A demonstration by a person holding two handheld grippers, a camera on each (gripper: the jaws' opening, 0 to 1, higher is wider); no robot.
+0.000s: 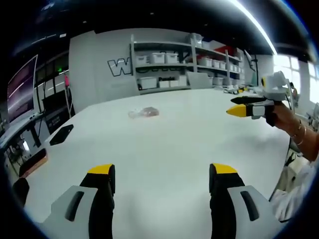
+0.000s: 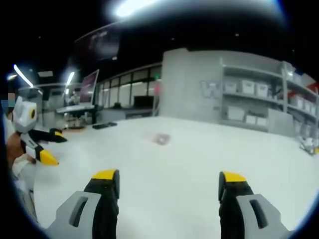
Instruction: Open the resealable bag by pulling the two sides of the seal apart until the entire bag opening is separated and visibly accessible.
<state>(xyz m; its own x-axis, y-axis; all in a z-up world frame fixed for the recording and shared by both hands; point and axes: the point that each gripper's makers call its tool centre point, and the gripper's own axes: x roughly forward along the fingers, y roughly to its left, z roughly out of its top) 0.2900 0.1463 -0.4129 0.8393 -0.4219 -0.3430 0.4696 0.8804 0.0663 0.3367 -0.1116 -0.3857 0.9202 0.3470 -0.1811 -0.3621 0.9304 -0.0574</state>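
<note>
Table: broad white tabletop (image 1: 164,139) spreading under both grippers, also seen in the right gripper view (image 2: 189,159)
Shelving: grey metal shelving unit (image 1: 164,62) against the grey back wall, stacked with white storage bins; in the right gripper view it stands at the right (image 2: 259,99)
Monitor: large dark screen (image 1: 20,89) at the left edge of the left gripper view, over a side desk
Left gripper: black two-jaw gripper with yellow tips and grey side plates (image 1: 162,174), jaws wide apart with bare table between them, gripping nothing; in the right gripper view it enters from the left (image 2: 52,147), held above the table edge, jaws parted there too
Right gripper: matching black and yellow two-jaw gripper (image 2: 168,179), jaws spread wide and empty; in the left gripper view it comes in from the right (image 1: 239,106), held by a person's hand (image 1: 284,119) above the table, its yellow-tipped jaws close together in that sideways look, so how far apart they stand cannot be told from there
Black pads: two flat dark objects (image 1: 61,134) on the table's left edge
Bag: small clear resealable plastic bag with reddish contents (image 1: 143,113), lying flat on the table well ahead of both grippers, untouched by either; in the right gripper view it is a faint blurred patch (image 2: 161,139) near the table's middle; whether its seal is shut is too small to tell
</note>
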